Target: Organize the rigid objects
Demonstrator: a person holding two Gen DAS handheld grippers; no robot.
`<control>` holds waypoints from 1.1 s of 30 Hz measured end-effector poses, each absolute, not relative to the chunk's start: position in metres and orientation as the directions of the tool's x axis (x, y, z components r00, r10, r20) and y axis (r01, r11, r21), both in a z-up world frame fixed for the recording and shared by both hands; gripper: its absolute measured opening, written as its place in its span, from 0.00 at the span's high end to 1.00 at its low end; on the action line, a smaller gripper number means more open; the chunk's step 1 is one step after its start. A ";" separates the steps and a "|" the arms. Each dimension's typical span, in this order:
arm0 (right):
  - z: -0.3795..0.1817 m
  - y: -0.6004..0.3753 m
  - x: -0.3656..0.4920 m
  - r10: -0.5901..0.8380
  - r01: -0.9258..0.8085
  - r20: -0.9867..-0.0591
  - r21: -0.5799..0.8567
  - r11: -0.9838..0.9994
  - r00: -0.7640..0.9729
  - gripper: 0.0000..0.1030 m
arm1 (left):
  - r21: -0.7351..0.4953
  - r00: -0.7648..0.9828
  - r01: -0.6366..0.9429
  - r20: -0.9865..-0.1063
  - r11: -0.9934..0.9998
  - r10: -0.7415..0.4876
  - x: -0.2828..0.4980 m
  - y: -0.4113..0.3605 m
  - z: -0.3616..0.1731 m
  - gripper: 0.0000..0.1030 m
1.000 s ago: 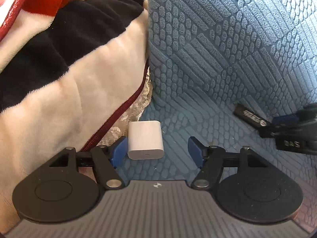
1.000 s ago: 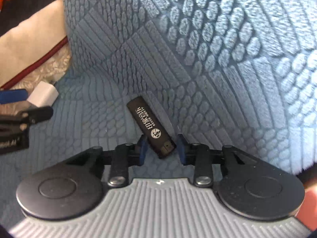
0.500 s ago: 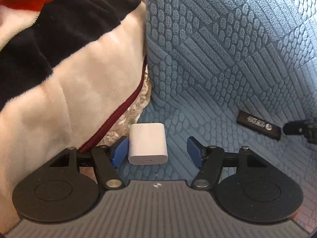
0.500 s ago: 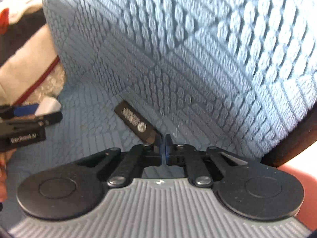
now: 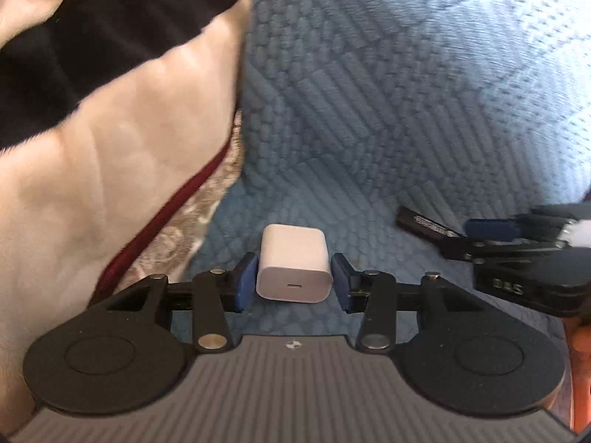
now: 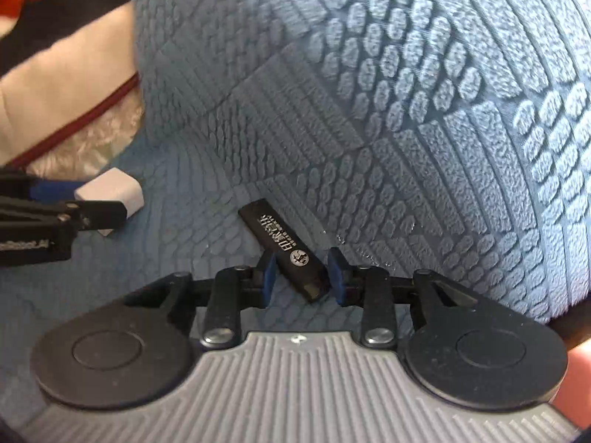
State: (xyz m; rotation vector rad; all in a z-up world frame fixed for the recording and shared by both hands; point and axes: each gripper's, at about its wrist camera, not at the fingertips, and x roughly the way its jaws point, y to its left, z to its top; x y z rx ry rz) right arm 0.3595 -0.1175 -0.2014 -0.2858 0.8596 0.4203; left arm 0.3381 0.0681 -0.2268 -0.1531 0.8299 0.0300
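Charger [image 5: 293, 265], white, lies on the blue sofa seat [image 5: 369, 221] between the pads of the left hand-held gripper [image 5: 293, 282]: jaws narrow, left pad about touching, right pad a hair off. Lighter [image 6: 286, 249], black, lies on the same seat at the foot of the backrest [image 6: 406, 92], its near end between the right hand-held gripper [image 6: 301, 273] pads, jaws narrow, not clamped. Step: pre-grasp on both items. Next move likely needs each gripper to close fully, then lift; the lighter sits diagonal, so it may twist. Count: 1 charger, 1 lighter, 2 grippers, 1 blanket [image 5: 110, 147] left of the charger.
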 end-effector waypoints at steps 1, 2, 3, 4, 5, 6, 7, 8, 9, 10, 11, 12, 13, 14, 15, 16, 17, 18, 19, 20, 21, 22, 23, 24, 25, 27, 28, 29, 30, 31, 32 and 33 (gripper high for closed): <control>-0.201 -0.115 0.359 0.234 -0.462 -0.783 -0.075 0.883 0.576 0.68 | -0.132 0.674 -0.079 -0.737 0.988 -0.045 0.337 0.066 -0.226 0.52; -0.202 -0.113 0.359 0.229 -0.459 -0.789 -0.075 0.885 0.571 0.70 | -0.146 0.672 -0.072 -0.738 0.987 -0.060 0.336 0.066 -0.227 0.52; -0.200 -0.112 0.358 0.225 -0.458 -0.791 -0.077 0.885 0.569 0.80 | -0.161 0.669 -0.069 -0.740 0.985 -0.074 0.335 0.065 -0.227 0.52; -0.197 -0.112 0.357 0.229 -0.458 -0.791 -0.071 0.886 0.567 0.95 | -0.174 0.665 -0.066 -0.742 0.983 -0.087 0.333 0.065 -0.226 0.52; -0.195 -0.115 0.354 0.229 -0.453 -0.795 -0.064 0.889 0.561 0.98 | -0.189 0.662 -0.061 -0.743 0.980 -0.102 0.331 0.064 -0.226 0.52; -0.190 -0.123 0.350 0.219 -0.442 -0.802 -0.062 0.895 0.556 0.96 | -0.207 0.658 -0.056 -0.744 0.977 -0.120 0.327 0.064 -0.226 0.52; -0.190 -0.120 0.349 0.210 -0.431 -0.803 -0.064 0.900 0.557 0.96 | -0.222 0.654 -0.052 -0.745 0.974 -0.135 0.323 0.063 -0.225 0.52; -0.191 -0.120 0.345 0.211 -0.425 -0.803 -0.057 0.904 0.557 0.96 | -0.235 0.649 -0.049 -0.746 0.971 -0.148 0.318 0.063 -0.225 0.52; -0.190 -0.124 0.340 0.217 -0.418 -0.802 -0.045 0.907 0.556 0.96 | -0.245 0.645 -0.043 -0.747 0.969 -0.160 0.314 0.062 -0.224 0.52; -0.191 -0.127 0.339 0.221 -0.414 -0.806 -0.034 0.910 0.549 0.96 | -0.252 0.641 -0.037 -0.748 0.967 -0.170 0.309 0.061 -0.223 0.52; -0.193 -0.129 0.339 0.221 -0.412 -0.808 -0.029 0.911 0.546 0.96 | -0.254 0.638 -0.030 -0.750 0.967 -0.177 0.306 0.059 -0.223 0.52; -0.196 -0.131 0.340 0.225 -0.411 -0.803 -0.027 0.911 0.552 0.96 | -0.253 0.633 -0.017 -0.752 0.967 -0.186 0.303 0.058 -0.222 0.52; -0.196 -0.133 0.339 0.239 -0.414 -0.794 -0.017 0.910 0.559 0.94 | -0.253 0.628 -0.005 -0.753 0.968 -0.194 0.300 0.055 -0.222 0.52; -0.195 -0.135 0.340 0.256 -0.414 -0.784 -0.001 0.910 0.566 0.94 | -0.254 0.624 0.003 -0.755 0.967 -0.200 0.297 0.053 -0.221 0.52; -0.193 -0.137 0.341 0.274 -0.414 -0.773 0.016 0.910 0.573 0.93 | -0.257 0.616 0.007 -0.760 0.966 -0.206 0.294 0.052 -0.222 0.52; -0.191 -0.139 0.341 0.288 -0.417 -0.763 0.027 0.909 0.579 0.91 | -0.261 0.607 0.008 -0.766 0.965 -0.212 0.292 0.050 -0.223 0.52; -0.190 -0.139 0.341 0.293 -0.422 -0.758 0.026 0.906 0.583 0.89 | -0.266 0.599 0.011 -0.770 0.964 -0.219 0.289 0.048 -0.225 0.52; -0.189 -0.138 0.342 0.294 -0.431 -0.756 0.017 0.902 0.585 0.85 | -0.269 0.595 0.016 -0.772 0.963 -0.226 0.288 0.047 -0.225 0.52; -0.186 -0.140 0.342 0.295 -0.441 -0.753 0.009 0.898 0.588 0.74 | -0.270 0.594 0.019 -0.772 0.963 -0.228 0.286 0.046 -0.225 0.52; -0.186 -0.139 0.342 0.298 -0.448 -0.751 0.004 0.894 0.589 0.69 | -0.267 0.593 0.023 -0.772 0.963 -0.228 0.284 0.045 -0.225 0.52; -0.187 -0.138 0.343 0.302 -0.453 -0.747 0.001 0.891 0.592 0.63 | -0.267 0.590 0.033 -0.772 0.963 -0.234 0.284 0.043 -0.225 0.52; -0.190 -0.134 0.344 0.302 -0.457 -0.744 -0.006 0.889 0.596 0.61 | -0.271 0.586 0.041 -0.773 0.962 -0.243 0.283 0.044 -0.224 0.52; -0.193 -0.129 0.346 0.297 -0.467 -0.747 -0.020 0.884 0.595 0.61 | -0.279 0.582 0.043 -0.774 0.959 -0.251 0.283 0.045 -0.224 0.52; -0.198 -0.122 0.347 0.287 -0.483 -0.754 -0.046 0.874 0.591 0.61 | -0.288 0.581 0.042 -0.772 0.957 -0.258 0.282 0.047 -0.223 0.52; -0.202 -0.117 0.348 0.275 -0.504 -0.759 -0.080 0.860 0.590 0.58 | -0.296 0.584 0.038 -0.768 0.954 -0.262 0.281 0.048 -0.222 0.52; -0.208 -0.106 0.344 0.250 -0.544 -0.752 -0.167 0.822 0.610 0.61 | -0.309 0.589 0.028 -0.763 0.951 -0.266 0.279 0.053 -0.219 0.52; -0.208 -0.100 0.346 0.247 -0.556 -0.753 -0.184 0.811 0.610 0.61 | -0.315 0.590 0.023 -0.762 0.949 -0.267 0.279 0.054 -0.218 0.52; -0.208 -0.099 0.348 0.242 -0.556 -0.757 -0.186 0.810 0.607 0.61 | -0.322 0.590 0.018 -0.761 0.947 -0.270 0.279 0.055 -0.218 0.52; -0.207 -0.099 0.351 0.241 -0.550 -0.765 -0.171 0.818 0.597 0.64 | -0.329 0.589 0.014 -0.760 0.944 -0.274 0.280 0.056 -0.218 0.52; -0.208 -0.099 0.355 0.242 -0.540 -0.773 -0.151 0.828 0.586 0.66 | -0.336 0.587 0.012 -0.760 0.942 -0.278 0.280 0.056 -0.218 0.52; -0.207 -0.098 0.358 0.235 -0.531 -0.776 -0.148 0.834 0.585 0.66 | -0.340 0.584 0.013 -0.761 0.940 -0.283 0.280 0.056 -0.218 0.52; -0.206 -0.098 0.359 0.232 -0.530 -0.776 -0.152 0.834 0.587 0.75 | -0.341 0.583 0.015 -0.761 0.940 -0.285 0.280 0.056 -0.218 0.52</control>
